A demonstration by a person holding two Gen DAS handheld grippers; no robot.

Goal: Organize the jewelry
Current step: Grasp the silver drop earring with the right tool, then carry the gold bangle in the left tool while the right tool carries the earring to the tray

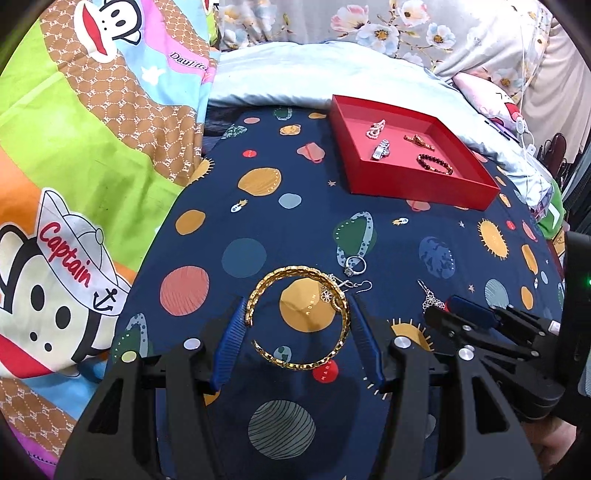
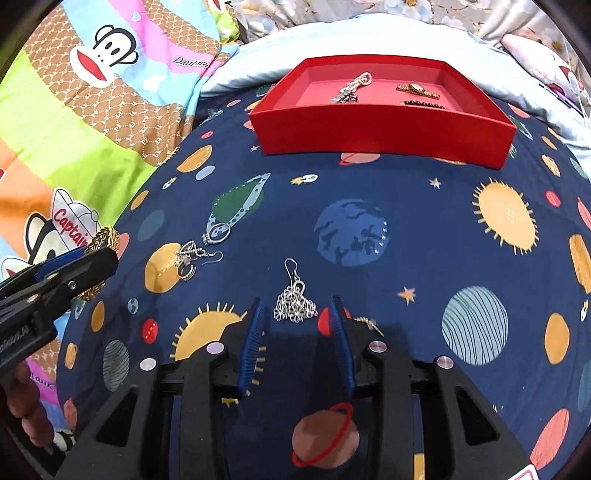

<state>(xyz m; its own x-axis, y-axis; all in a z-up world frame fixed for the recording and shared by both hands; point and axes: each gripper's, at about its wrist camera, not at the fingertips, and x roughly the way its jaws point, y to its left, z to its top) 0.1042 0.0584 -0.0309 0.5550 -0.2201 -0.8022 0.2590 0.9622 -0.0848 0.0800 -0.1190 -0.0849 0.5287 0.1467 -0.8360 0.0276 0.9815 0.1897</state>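
A gold open bangle (image 1: pixel 301 317) lies on the navy space-print sheet between the fingers of my left gripper (image 1: pixel 297 304), which is open around it. A silver ring (image 1: pixel 355 265) and a small flower earring (image 1: pixel 341 288) lie just beyond it. My right gripper (image 2: pixel 297 306) is open, its blue pads either side of a silver chain-mesh earring (image 2: pixel 294 301). The red tray (image 1: pixel 417 184) at the back holds a pearl piece (image 1: pixel 375 129), a silver piece (image 1: pixel 381 149), a gold watch (image 1: pixel 419 141) and a dark red bead bracelet (image 1: pixel 435 163).
A colourful monkey-print quilt (image 1: pixel 74 155) covers the left side. A pale blue blanket (image 1: pixel 280 74) and floral pillows (image 1: pixel 388 29) lie behind the tray. A small gold piece (image 2: pixel 369 324) lies by the right finger of my right gripper.
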